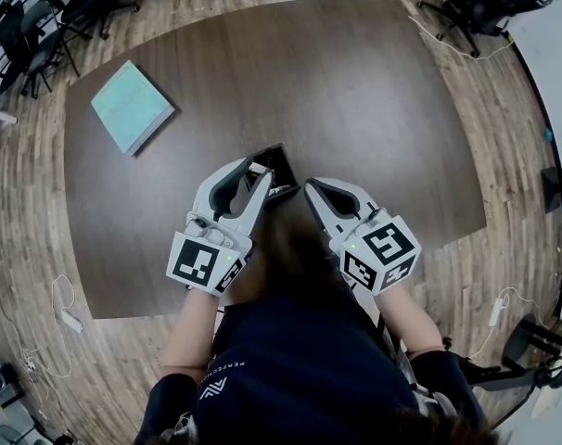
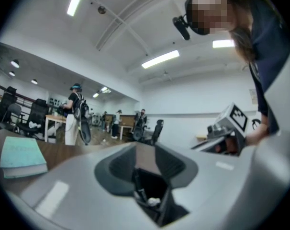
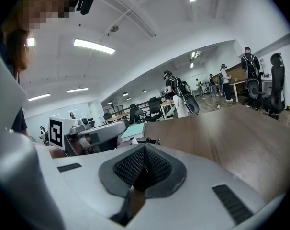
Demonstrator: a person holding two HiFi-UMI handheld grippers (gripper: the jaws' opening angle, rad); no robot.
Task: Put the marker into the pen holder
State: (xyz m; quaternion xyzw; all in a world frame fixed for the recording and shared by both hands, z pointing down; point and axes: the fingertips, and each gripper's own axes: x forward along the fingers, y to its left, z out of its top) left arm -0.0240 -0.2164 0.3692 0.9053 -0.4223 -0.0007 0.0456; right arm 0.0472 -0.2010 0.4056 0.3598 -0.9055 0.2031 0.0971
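On the dark brown tabletop a black holder stands near the person's edge, with a teal book well apart at the far left corner. The left claw lies over the holder's left side, its jaws spread. Its own view looks down through the gap into the holder's open top, where a slim dark marker leans at the left wall beside a small white thing. I cannot tell whether the jaws touch the holder's walls. The right claw sits just beside the holder's right corner, its ribbed pads pressed together with nothing between them. Each cube bears black-and-white square markers. White print on the person's dark top is too small to read.
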